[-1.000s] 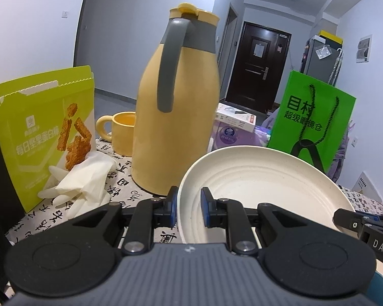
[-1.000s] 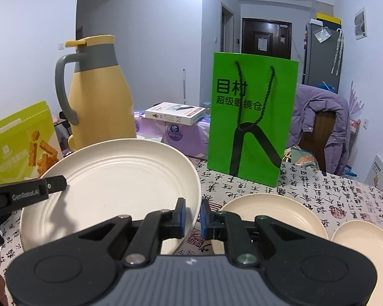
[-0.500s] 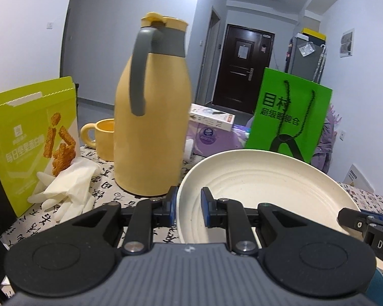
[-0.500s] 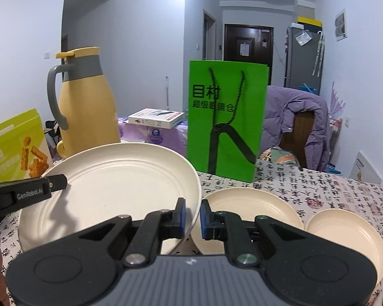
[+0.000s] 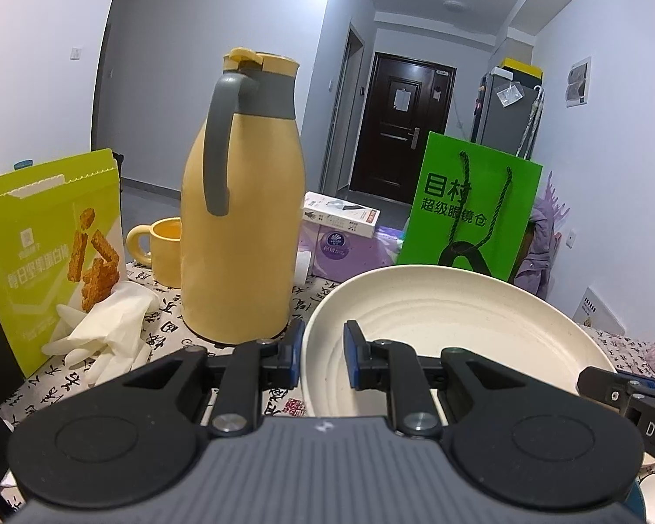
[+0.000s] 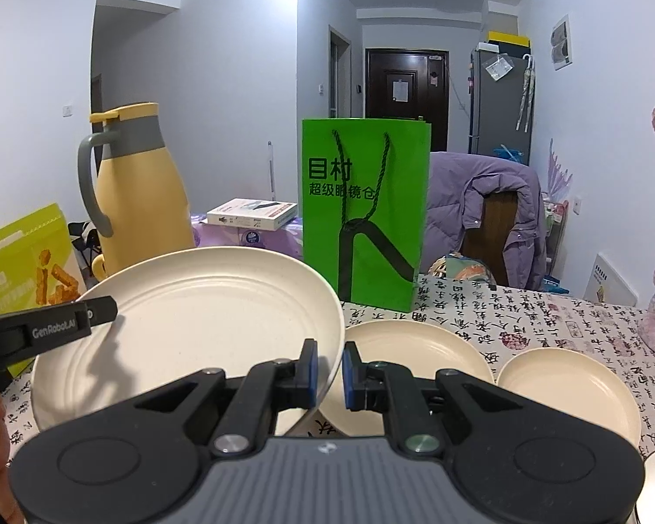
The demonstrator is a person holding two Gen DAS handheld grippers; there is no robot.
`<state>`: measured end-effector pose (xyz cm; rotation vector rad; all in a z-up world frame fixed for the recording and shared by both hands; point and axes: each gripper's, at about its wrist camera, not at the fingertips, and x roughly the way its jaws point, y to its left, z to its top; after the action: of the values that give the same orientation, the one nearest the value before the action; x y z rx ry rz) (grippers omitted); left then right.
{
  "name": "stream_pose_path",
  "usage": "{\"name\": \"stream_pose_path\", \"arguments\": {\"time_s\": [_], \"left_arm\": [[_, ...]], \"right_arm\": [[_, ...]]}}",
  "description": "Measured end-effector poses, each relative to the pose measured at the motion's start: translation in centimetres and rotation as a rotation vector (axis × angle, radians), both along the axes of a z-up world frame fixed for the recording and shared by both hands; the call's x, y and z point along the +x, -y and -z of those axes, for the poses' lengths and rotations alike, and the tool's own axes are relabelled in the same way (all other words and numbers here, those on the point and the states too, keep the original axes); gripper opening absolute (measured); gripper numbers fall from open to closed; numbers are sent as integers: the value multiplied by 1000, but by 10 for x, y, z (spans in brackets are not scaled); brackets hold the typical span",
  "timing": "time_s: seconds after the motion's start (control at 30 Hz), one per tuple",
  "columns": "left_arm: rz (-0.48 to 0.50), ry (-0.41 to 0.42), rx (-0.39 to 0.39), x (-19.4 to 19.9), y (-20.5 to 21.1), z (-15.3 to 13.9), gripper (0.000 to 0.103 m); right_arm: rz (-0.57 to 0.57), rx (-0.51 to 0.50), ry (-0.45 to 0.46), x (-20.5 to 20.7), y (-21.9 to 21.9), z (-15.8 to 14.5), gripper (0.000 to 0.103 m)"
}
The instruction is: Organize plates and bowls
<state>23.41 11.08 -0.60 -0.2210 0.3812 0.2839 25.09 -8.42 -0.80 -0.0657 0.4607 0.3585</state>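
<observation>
Both grippers pinch one large cream plate (image 6: 187, 318) by opposite edges: the left gripper (image 5: 323, 360) clamps its left rim, the right gripper (image 6: 329, 375) its right rim, and the plate hangs tilted above the patterned tablecloth (image 6: 524, 314). Beyond it stand a yellow thermos (image 5: 240, 218), a yellow mug (image 5: 159, 249) and a green paper bag (image 6: 364, 214). Two smaller cream plates (image 6: 419, 349) (side by side, apparently touching) lie on the cloth to the right, just beneath the raised rim.
</observation>
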Motion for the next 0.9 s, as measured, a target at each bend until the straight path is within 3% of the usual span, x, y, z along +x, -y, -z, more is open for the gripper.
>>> {"name": "stream_pose_path", "arguments": {"time_s": [0.43, 0.9], "left_arm": [[18, 11, -30, -19, 10, -10, 18], [45, 25, -4, -52, 37, -26, 18]], "right_arm": [[27, 3, 10, -23, 15, -7, 11], [45, 35, 15, -62, 43, -12, 12]]}}
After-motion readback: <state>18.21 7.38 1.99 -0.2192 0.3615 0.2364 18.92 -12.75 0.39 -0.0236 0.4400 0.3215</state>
